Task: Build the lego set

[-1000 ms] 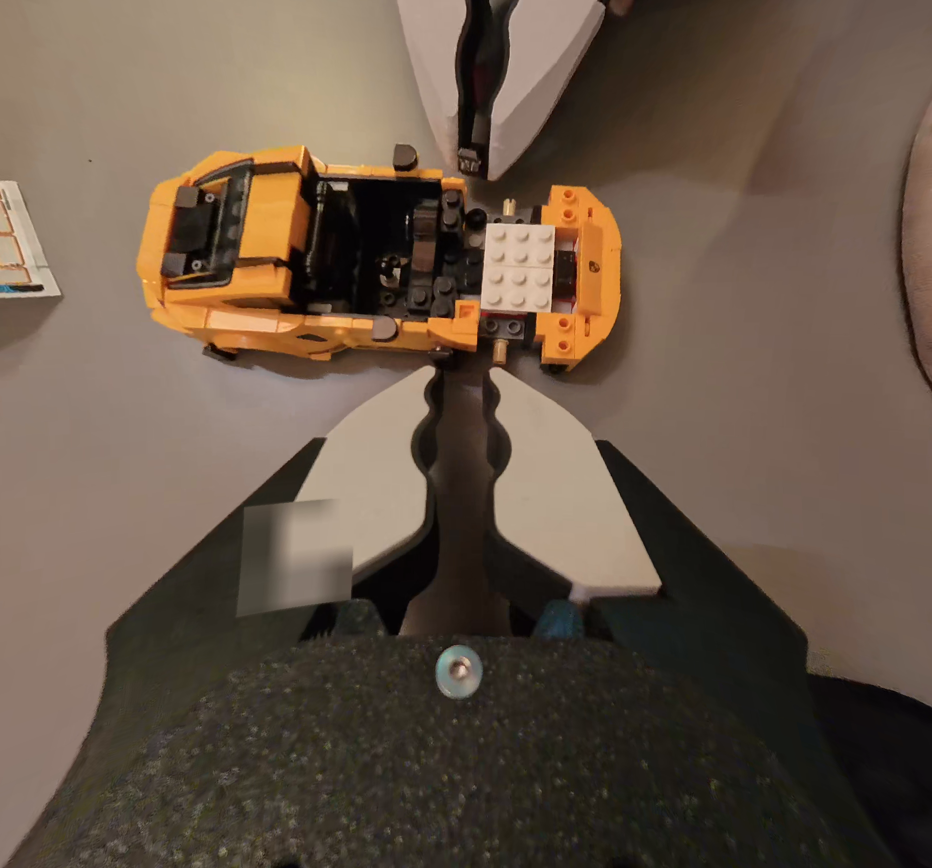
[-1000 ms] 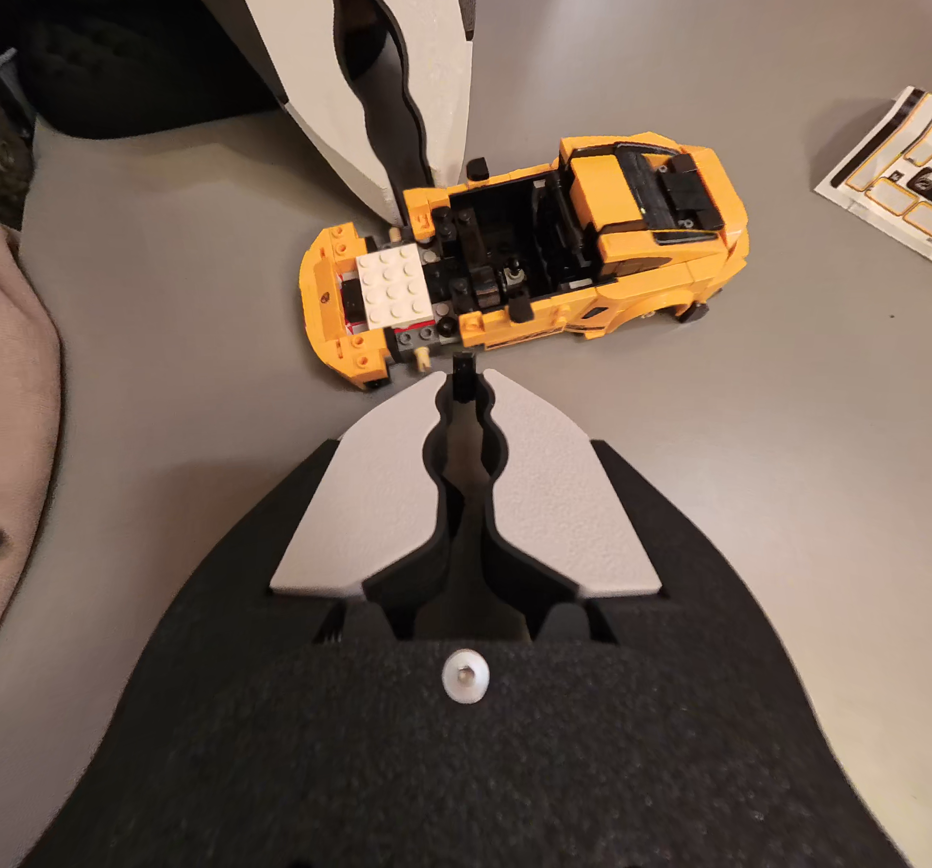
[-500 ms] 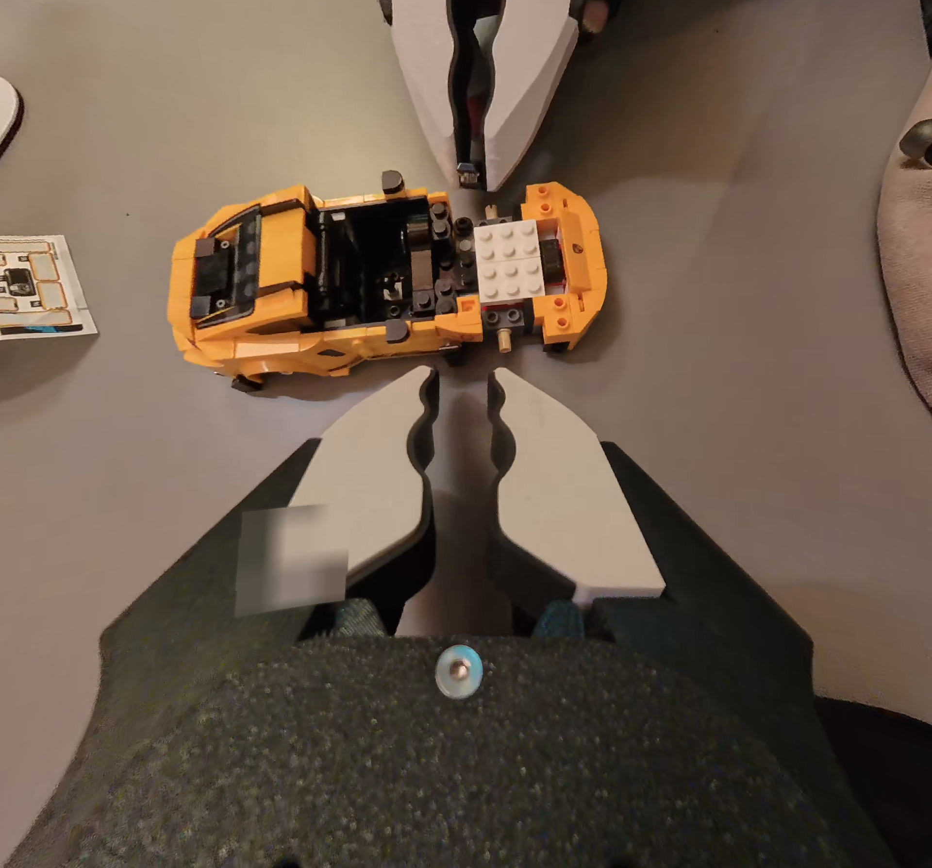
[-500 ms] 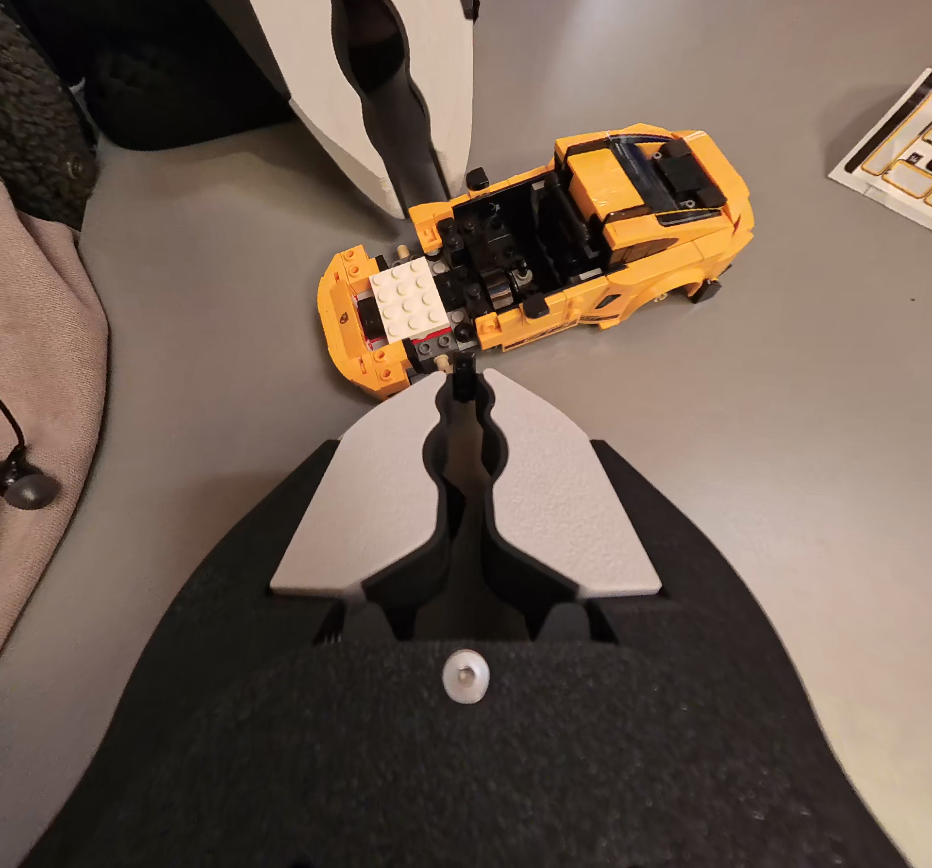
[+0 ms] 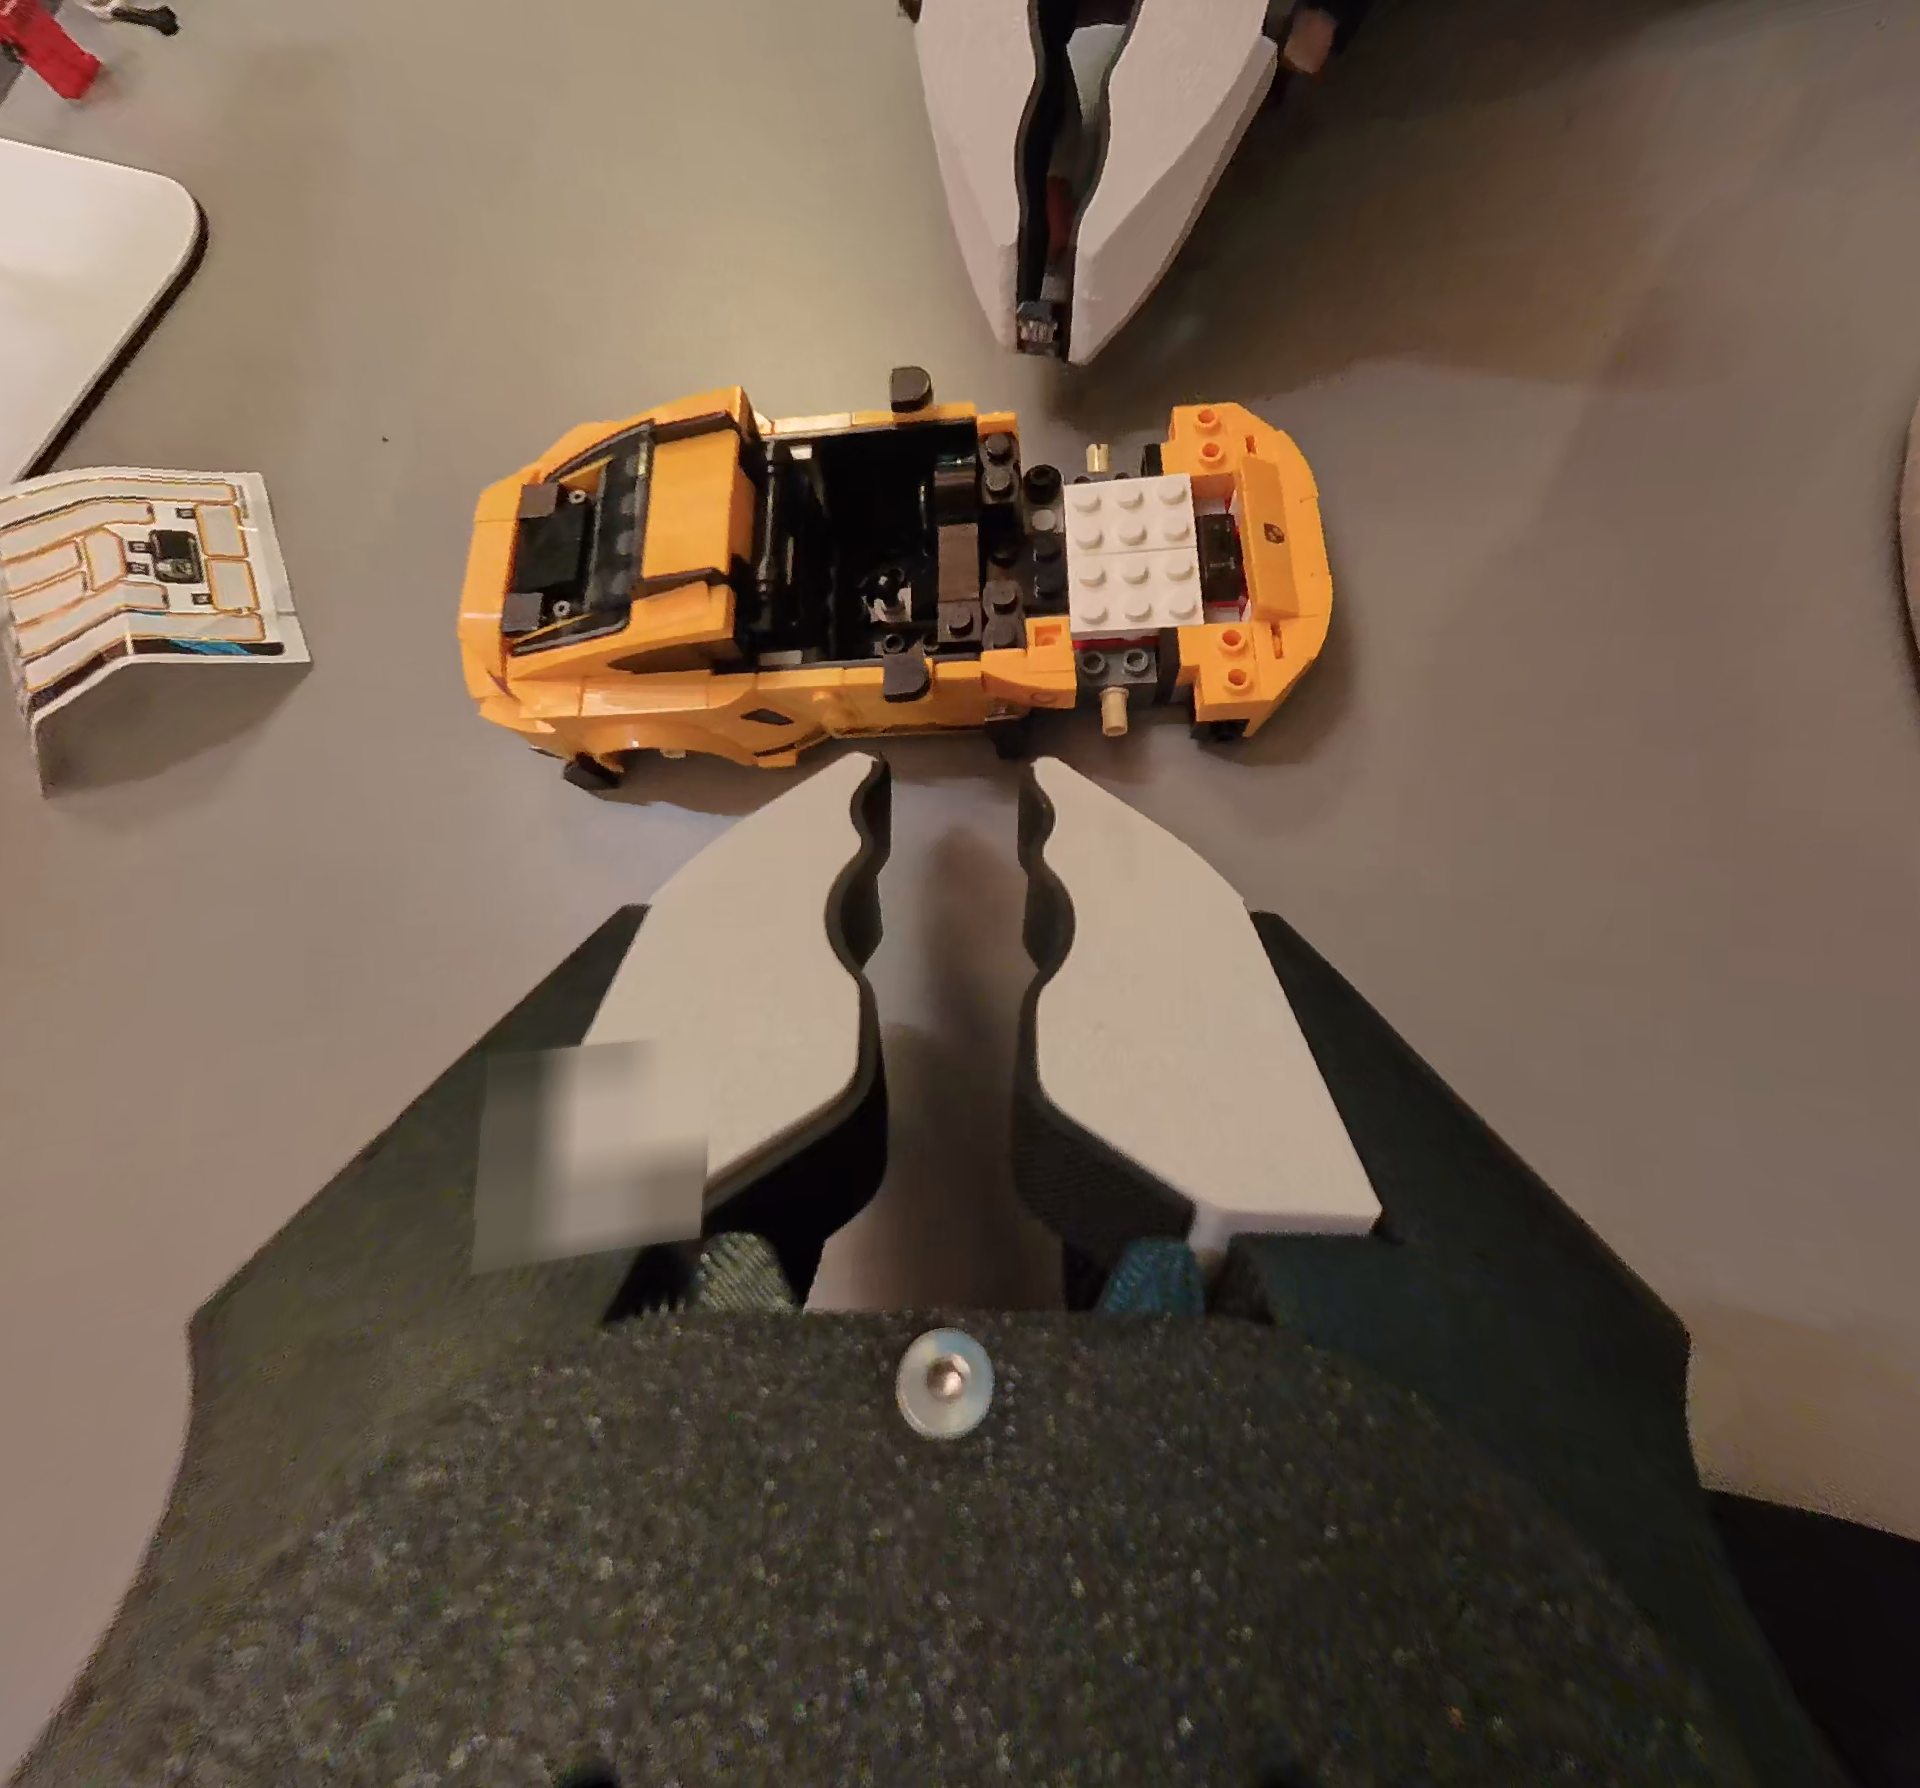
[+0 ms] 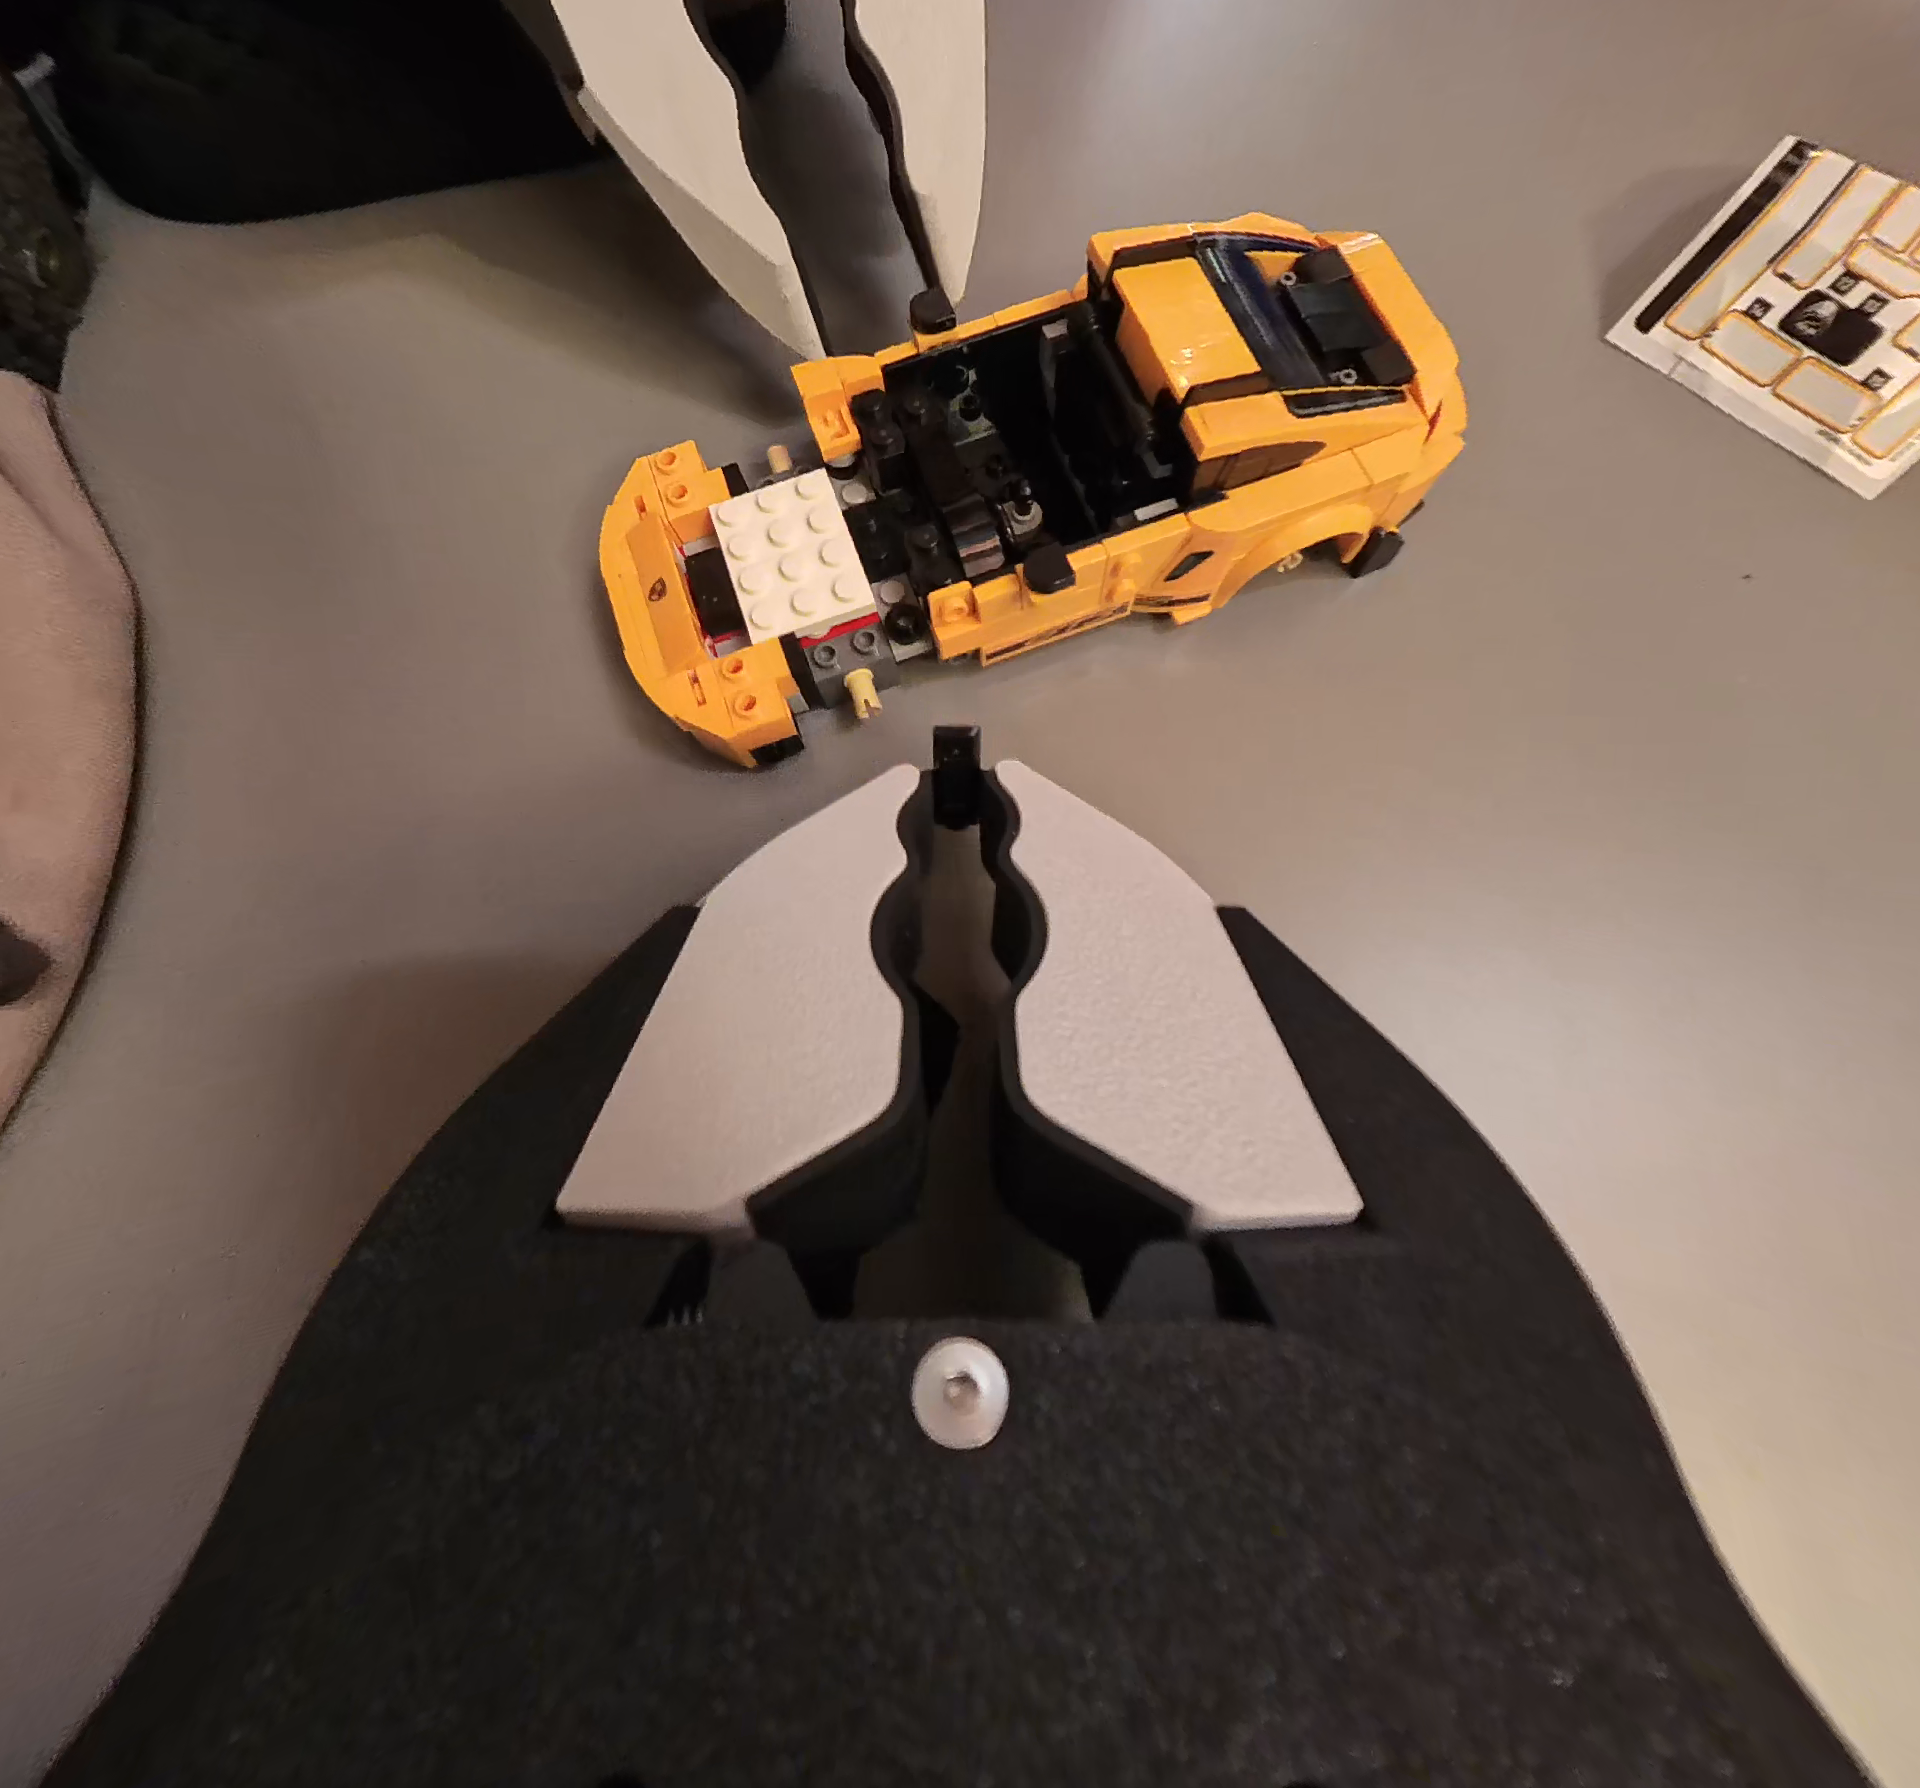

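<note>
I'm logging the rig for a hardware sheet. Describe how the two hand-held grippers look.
Both match. The left hand-held gripper has two pale grey fingers shaped like tapering wedges, their inner edges wavy and lined in black. They sit in a black, speckled, foam-like body with a silver screw at its centre. The right hand-held gripper is built the same, with a paler screw. No cables or sleeves show.

A pinkish cloth [image 6: 52,699] lies at the grey table's [image 6: 1455,907] edge.
</note>
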Available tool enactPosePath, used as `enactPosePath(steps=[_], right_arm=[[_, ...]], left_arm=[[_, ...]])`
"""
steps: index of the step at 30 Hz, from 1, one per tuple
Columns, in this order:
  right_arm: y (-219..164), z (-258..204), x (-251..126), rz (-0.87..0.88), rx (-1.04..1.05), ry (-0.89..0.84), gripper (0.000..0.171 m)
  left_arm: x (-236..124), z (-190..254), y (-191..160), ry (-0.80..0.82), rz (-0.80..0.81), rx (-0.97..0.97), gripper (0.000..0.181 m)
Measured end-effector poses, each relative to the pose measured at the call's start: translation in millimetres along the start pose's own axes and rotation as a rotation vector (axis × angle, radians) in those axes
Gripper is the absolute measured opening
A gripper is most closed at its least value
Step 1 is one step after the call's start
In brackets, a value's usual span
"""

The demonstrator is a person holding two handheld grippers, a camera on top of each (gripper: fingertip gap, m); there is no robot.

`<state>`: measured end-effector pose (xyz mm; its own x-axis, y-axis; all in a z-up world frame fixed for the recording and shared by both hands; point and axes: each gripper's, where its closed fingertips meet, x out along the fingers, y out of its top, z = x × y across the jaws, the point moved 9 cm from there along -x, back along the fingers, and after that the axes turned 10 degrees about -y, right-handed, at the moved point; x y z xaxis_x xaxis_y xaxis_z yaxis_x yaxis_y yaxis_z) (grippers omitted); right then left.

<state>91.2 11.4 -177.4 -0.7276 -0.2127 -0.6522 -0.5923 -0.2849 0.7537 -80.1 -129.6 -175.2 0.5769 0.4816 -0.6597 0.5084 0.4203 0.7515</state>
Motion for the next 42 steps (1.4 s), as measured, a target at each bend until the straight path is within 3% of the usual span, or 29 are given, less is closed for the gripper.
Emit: enactPosePath(steps=[13,29,33,42], right_arm=[[-12.1,31.1,-13.5,-0.256,-0.142,-0.188,0.008],[-6.9,34.7,-18.4,-0.155,-0.084,-0.195,0.017],[7.3,17.3,-26.1,-0.07,-0.097,-0.072,0.017],[10.4,-25.8,3.8,-0.104,-0.205,0.097,0.018]], left_arm=[[1.6,-0.6,2.1,0.008,0.02,0.003,0.037],[11.9,3.0,3.9,0.033,-0.05,0.025,0.028],[13.7,3.3,3.3,0.037,-0.066,0.03,0.024],[14.6,-0.1,2.8,0.077,-0.077,0.021,0.016]])
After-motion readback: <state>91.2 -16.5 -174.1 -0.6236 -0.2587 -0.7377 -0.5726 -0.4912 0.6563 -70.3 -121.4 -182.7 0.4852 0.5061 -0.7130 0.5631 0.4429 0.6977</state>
